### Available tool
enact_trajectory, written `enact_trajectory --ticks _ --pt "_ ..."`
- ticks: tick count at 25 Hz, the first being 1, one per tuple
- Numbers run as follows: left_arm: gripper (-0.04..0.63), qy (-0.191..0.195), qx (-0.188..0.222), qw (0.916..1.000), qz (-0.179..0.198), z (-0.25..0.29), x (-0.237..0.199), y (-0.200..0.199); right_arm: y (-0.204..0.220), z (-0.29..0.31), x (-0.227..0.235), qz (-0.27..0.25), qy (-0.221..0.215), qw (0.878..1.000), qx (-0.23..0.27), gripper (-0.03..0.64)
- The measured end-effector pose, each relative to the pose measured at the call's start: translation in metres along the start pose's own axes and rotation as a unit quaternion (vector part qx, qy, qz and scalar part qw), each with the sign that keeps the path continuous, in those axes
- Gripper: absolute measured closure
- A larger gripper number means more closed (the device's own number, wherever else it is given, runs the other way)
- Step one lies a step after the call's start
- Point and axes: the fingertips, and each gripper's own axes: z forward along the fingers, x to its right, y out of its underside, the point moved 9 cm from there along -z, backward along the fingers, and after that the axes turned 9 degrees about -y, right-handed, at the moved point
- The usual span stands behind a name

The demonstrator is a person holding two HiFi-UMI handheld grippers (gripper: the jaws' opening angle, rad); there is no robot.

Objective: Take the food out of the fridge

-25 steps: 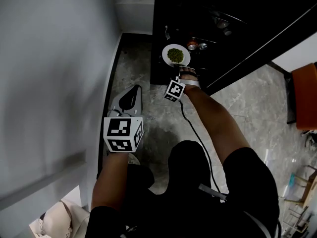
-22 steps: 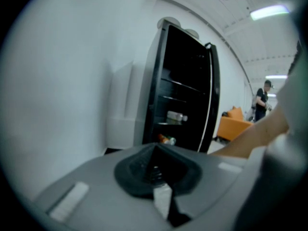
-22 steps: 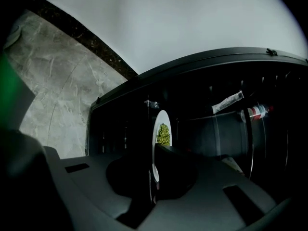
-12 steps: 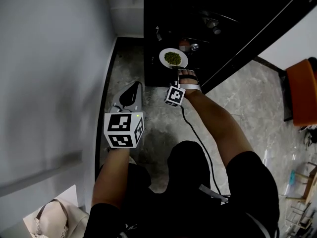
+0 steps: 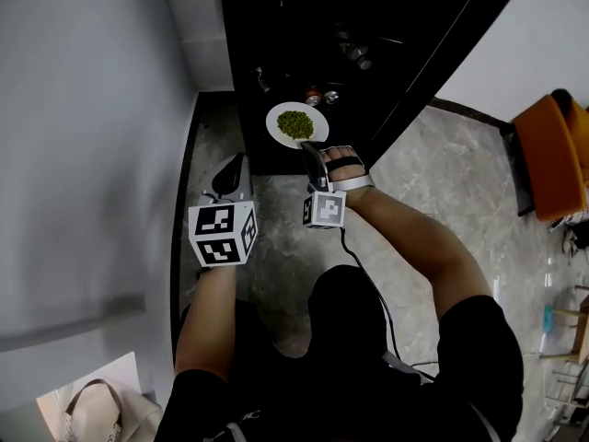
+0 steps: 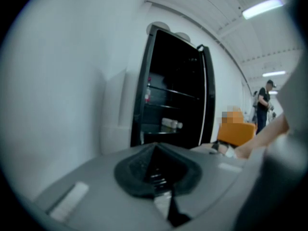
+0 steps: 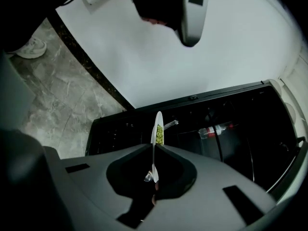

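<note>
My right tool (image 5: 310, 150) is clenched on the near rim of the plate of peas (image 5: 295, 122), at 12 o'clock by the open fridge (image 5: 276, 53). My left tool (image 5: 232, 166), at 9 o'clock, is closed and empty. I'm mid-withdrawal, so next I should keep the plate level and carry it clear.

Bright and even across the grey wall (image 5: 83, 155) and the marble floor (image 5: 460, 182), lit from ceiling strip lights (image 6: 262, 7) that glare white in the left gripper view. Near black inside the fridge (image 5: 368, 35), apart from the crisp white plate (image 5: 296, 123). Strongly bent at the edges in both gripper views, with black corners. Soft and out of focus on the left tool (image 6: 157, 150) close to the lens; sharper on the right tool (image 7: 154, 146).
</note>
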Motion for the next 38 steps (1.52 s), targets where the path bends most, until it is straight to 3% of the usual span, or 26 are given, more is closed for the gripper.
enact_trajectory --ticks 6,10,15,25,31,38 --pt "0.597 0.013 0.003 0.9999 0.010 0.003 0.033 -0.022 -0.002 -0.063 0.047 0.009 -0.009 1.000 0.012 0.604" --pt "0.597 0.011 0.001 0.9995 0.030 -0.002 0.035 -0.036 0.000 -0.094 0.075 0.007 0.013 1.000 0.017 0.604" --pt "0.597 0.004 0.004 0.9996 0.027 -0.009 0.025 -0.071 -0.001 -0.121 0.113 0.002 0.031 0.999 0.010 0.604" --pt "0.597 0.037 -0.012 0.9988 0.031 -0.055 0.036 -0.227 -0.031 -0.202 0.205 0.045 -0.004 0.999 0.000 0.604" --pt "0.597 0.053 -0.018 0.9982 0.021 -0.101 0.070 -0.360 -0.053 -0.298 0.332 0.031 -0.023 0.999 -0.014 0.604" --pt "0.597 0.067 0.011 0.9977 0.000 -0.162 0.058 -0.392 -0.097 -0.354 0.362 0.005 -0.010 1.000 -0.025 0.604"
